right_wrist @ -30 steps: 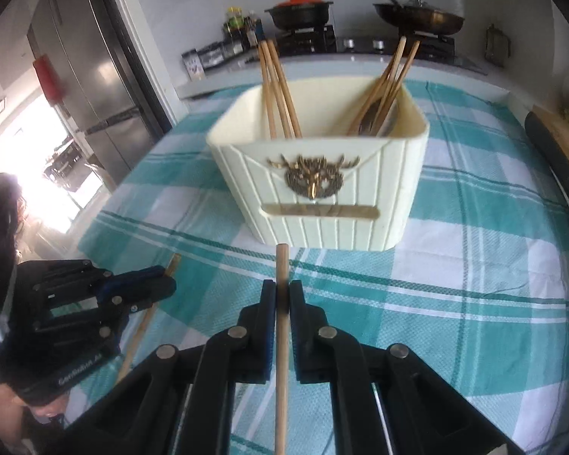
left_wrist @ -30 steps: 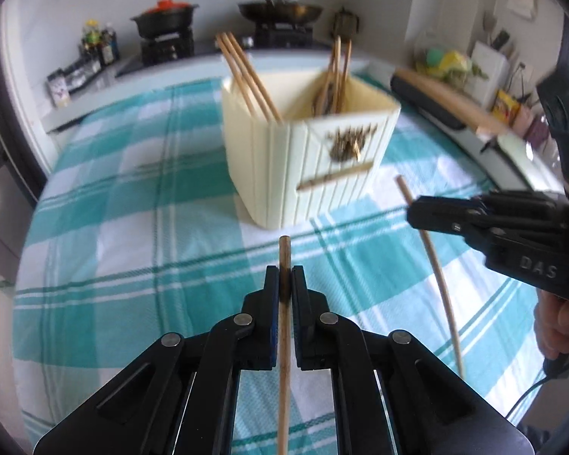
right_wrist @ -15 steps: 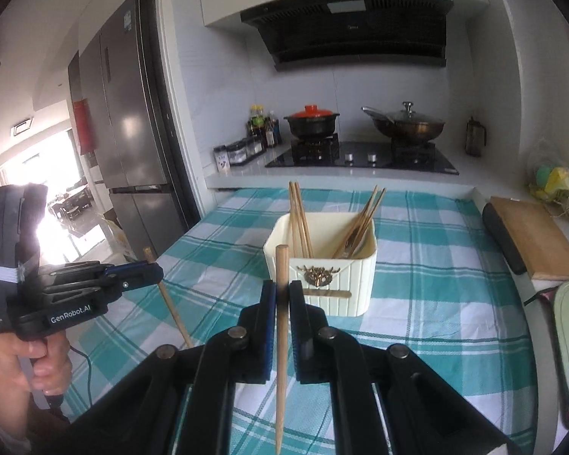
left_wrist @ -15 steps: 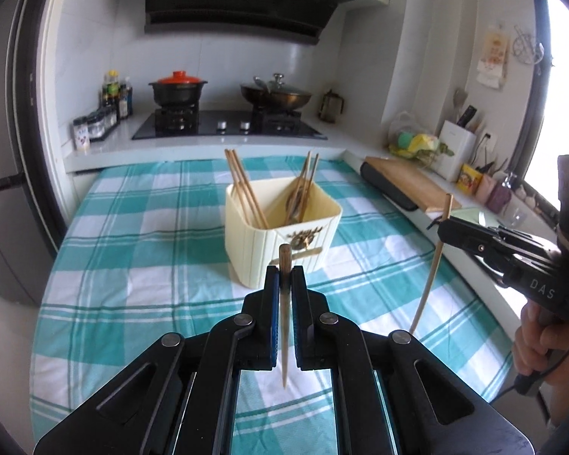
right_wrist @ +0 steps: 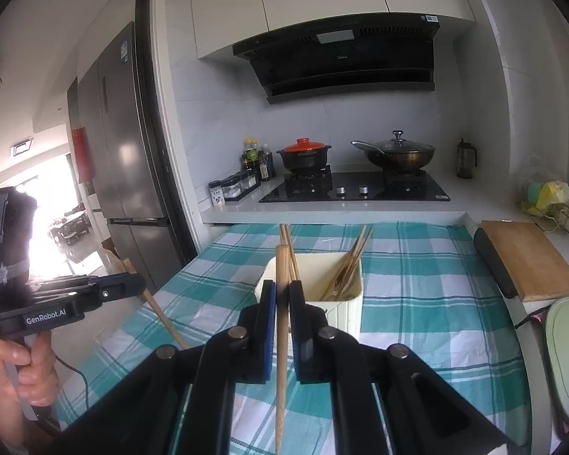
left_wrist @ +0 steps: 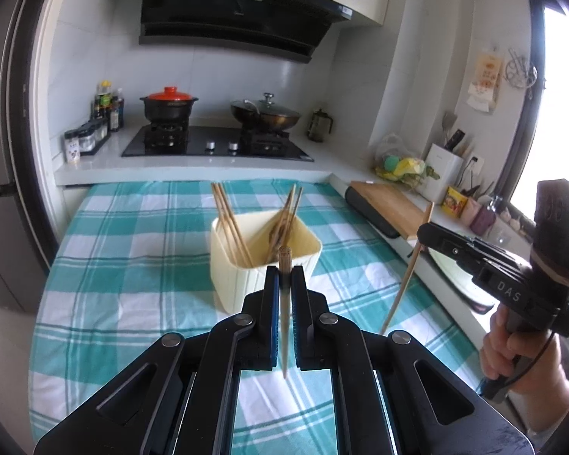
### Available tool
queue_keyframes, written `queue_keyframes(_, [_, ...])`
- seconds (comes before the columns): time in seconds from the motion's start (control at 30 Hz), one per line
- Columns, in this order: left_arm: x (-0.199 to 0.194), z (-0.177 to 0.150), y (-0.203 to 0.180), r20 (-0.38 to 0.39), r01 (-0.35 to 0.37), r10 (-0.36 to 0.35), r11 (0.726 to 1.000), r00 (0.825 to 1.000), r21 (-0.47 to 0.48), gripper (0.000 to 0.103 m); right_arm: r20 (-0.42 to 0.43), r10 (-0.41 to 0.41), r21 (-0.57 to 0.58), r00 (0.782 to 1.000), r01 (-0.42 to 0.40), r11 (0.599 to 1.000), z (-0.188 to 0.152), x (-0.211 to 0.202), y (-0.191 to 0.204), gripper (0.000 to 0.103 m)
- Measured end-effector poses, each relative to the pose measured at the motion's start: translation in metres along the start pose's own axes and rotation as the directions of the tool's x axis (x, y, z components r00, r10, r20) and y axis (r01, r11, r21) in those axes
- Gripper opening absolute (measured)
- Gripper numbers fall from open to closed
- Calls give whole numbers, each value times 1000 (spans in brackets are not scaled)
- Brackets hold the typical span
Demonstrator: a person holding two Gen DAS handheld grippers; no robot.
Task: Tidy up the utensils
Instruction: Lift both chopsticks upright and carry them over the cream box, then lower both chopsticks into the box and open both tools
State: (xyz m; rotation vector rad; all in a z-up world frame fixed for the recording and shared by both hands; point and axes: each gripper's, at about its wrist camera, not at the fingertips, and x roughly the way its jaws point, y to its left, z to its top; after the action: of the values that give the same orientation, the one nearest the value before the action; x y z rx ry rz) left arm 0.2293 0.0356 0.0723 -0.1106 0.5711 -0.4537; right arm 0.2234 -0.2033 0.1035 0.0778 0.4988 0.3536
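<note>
Both tools lifted; left tool (left_wrist: 284, 276) pinches chopstick (left_wrist: 285, 303).

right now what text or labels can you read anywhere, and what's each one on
"DAS": on the side of the right gripper, seen from the left wrist.
"GenRobot.AI": on the side of the left gripper, seen from the right wrist.
Hood logo and sticker, fridge sticker, spice jars, wall poster: too small or blurred to read.

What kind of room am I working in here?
A home kitchen, by the look of it: a gas hob with a red-lidded pot under a range hood, and a tall fridge by the doorway.
</note>
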Motion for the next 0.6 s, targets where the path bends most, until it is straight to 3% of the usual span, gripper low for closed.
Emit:
queue_keyframes(0.2, [3,53,-1,60,-5,5,1000,998,7,4,72,-9,-13,997,10,1000,50,12,-9,7])
queue_keyframes(0.4, [30,106,2,113,-62,60,998,992,15,4,150,-21,-34,989,26,999,105,41,-14,7])
queue_keyframes(0.6, [84,126,11,56,-78,79,997,995,-19,4,175,-40,-62,984,52,997,129,85,-22,7])
